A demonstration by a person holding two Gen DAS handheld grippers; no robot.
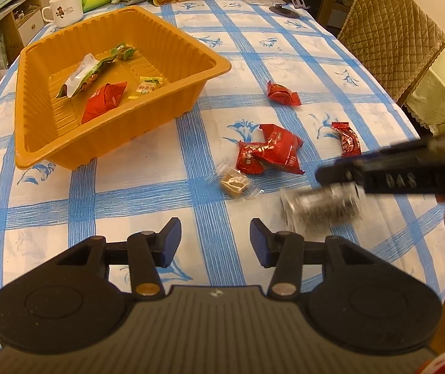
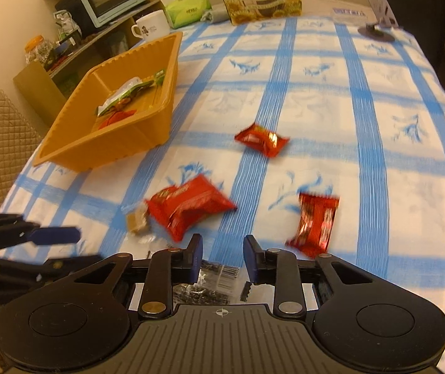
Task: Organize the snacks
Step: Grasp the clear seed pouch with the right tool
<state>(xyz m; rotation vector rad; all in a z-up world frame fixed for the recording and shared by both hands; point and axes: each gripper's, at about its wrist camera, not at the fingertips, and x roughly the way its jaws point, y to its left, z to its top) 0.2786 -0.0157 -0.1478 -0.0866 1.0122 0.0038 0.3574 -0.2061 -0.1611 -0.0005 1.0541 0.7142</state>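
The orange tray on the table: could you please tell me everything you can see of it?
The orange tray is a rectangular, ribbed bin that looks like thin moulded plastic, with sloped walls and a flat rim. It sits upright on the blue-checked tablecloth, apart from both tongs. Inside lie a white-green packet, a red packet, a yellow candy and a green one.

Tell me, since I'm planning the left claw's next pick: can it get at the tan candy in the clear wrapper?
Probably yes. The left claw stands open and empty, and the tan candy lies on bare tablecloth just ahead, with only the red packets touching its far side.
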